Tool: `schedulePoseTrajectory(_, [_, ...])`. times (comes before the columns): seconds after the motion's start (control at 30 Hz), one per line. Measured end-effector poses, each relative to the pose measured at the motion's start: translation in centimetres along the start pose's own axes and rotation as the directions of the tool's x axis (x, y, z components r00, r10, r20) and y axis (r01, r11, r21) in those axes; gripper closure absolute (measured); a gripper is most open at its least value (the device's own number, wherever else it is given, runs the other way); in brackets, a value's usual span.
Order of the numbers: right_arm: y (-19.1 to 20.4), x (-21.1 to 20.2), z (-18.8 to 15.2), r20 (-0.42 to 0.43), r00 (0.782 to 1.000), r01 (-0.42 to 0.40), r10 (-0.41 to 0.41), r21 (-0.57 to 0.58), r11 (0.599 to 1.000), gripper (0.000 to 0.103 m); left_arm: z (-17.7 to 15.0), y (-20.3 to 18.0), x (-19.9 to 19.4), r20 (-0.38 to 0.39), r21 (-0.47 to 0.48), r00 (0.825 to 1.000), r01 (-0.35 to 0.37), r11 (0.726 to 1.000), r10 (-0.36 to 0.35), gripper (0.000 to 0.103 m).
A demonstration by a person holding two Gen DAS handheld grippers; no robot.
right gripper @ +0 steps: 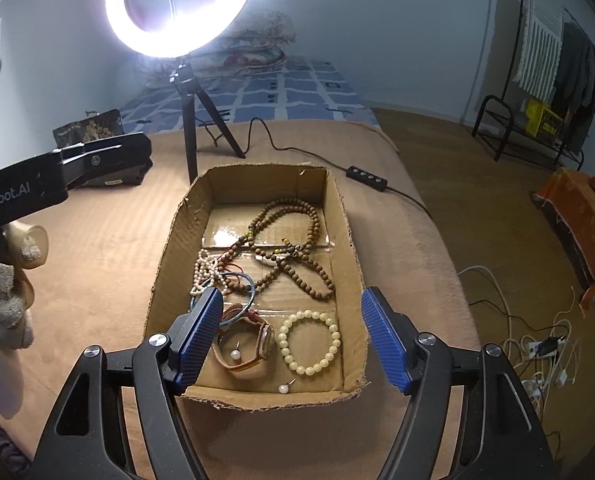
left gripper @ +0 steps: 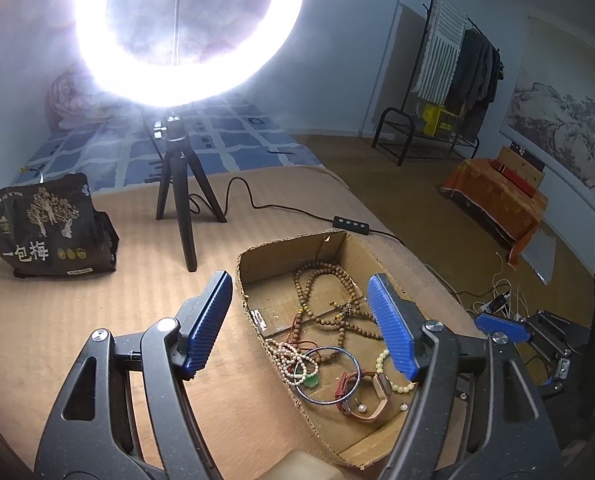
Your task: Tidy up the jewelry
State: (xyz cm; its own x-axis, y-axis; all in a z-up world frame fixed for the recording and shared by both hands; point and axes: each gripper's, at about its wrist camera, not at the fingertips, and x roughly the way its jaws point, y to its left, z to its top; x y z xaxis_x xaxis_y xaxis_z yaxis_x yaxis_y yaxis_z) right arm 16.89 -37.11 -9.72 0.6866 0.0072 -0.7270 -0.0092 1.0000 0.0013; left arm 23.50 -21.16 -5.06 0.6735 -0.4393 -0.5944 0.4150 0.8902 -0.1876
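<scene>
A bedroom (bed (left gripper: 217, 140), clothes rack (left gripper: 457, 80)) at home.

Left gripper (left gripper: 300, 322): black frame with blue ribbed pads; jaws stand wide apart, nothing between the pads; pitched downward.
Right gripper (right gripper: 292, 330): black frame with blue ribbed pads; jaws stand wide apart, pads pressing on nothing; pitched downward.
Relative position: the left gripper's black arm shows at the left edge of the right wrist view.
Hand (right gripper: 5, 300): light-gloved, behind that arm.
</scene>
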Motion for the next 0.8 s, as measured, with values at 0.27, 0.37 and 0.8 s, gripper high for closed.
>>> schedulePoseTrajectory(0.27, [0.6,-2.5,0.5,0.050,0.998,0.040,-0.040,-0.001,0.999,0.032,0.0,0.0,-3.4,0.041,0.010,0.999,-0.004,1.000,0.004,0.030])
schedulePoseTrajectory(0.37, [1.2,-3.8,0.6,0.081,0.995,0.066,-0.064,-0.021,0.998,0.032,0.0,0.1,-5.0,0.061,0.006,0.998,-0.002,1.000,0.002,0.030])
schedulePoseTrajectory(0.8, [3.3,-10.4,-0.6,0.200,0.974,0.113,-0.106,-0.023,0.993,0.022,-1.1,0.4,-12.2,0.142,-0.006,0.990,-0.001,1.000,0.002,0.020])
